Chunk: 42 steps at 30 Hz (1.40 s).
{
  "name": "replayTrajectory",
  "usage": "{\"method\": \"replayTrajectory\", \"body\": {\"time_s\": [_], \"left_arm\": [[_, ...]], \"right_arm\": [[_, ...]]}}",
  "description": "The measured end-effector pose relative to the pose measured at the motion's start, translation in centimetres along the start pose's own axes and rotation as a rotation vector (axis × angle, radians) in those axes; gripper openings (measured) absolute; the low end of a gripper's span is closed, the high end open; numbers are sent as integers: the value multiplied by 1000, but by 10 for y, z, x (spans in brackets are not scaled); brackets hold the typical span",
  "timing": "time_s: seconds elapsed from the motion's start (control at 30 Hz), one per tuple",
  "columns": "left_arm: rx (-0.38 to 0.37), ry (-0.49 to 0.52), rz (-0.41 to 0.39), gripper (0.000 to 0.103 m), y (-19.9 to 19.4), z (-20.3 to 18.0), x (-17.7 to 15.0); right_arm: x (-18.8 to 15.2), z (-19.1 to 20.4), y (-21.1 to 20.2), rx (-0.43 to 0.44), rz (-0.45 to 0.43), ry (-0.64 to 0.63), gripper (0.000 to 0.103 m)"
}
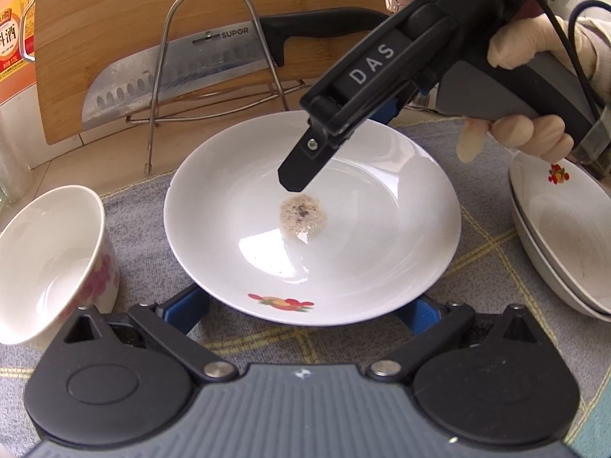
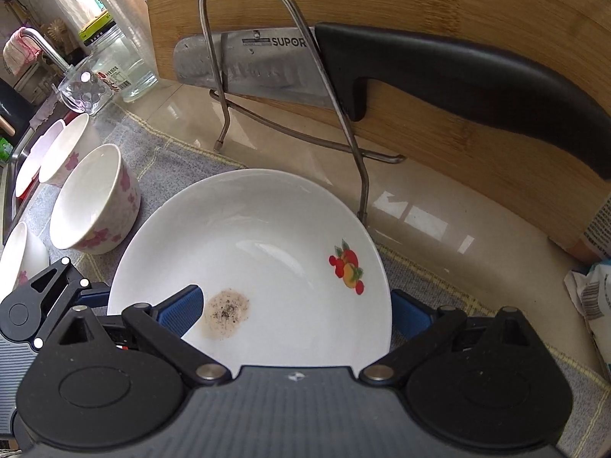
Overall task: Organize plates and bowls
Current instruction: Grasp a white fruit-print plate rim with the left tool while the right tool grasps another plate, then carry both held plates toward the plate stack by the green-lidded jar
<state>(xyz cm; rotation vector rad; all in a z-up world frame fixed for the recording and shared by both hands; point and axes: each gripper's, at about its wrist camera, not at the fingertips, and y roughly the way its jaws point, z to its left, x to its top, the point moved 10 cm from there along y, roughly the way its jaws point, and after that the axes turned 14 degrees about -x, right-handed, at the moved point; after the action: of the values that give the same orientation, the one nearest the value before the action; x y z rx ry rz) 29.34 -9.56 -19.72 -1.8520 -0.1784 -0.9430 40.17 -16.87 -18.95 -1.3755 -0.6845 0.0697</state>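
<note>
Right gripper (image 2: pixel 296 315) fingers (image 2: pixel 183 311) wide, straddling plate (image 2: pixel 267 236) rim.

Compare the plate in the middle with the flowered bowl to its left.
The plate is wide and shallow; the bowl is tall and narrow. The plate bears a red-and-orange fruit print and a speckled brown stain; the bowl has pink flowers outside and looks clean inside. The plate lies flat; the bowl tilts. Both are white and sit on the grey cloth.

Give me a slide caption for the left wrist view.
Right gripper hovers over a stained white plate on a grey cloth.
</note>
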Motion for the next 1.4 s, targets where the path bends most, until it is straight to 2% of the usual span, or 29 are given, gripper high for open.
{"method": "replayTrajectory", "body": {"time_s": [0.63, 1.4], "left_arm": [[-11, 77, -6, 102, -7, -9, -2], [-17, 82, 2, 101, -8, -9, 1]], "right_arm": [[13, 8, 2, 102, -10, -48, 103], [9, 9, 0, 82, -2, -72, 103]]}}
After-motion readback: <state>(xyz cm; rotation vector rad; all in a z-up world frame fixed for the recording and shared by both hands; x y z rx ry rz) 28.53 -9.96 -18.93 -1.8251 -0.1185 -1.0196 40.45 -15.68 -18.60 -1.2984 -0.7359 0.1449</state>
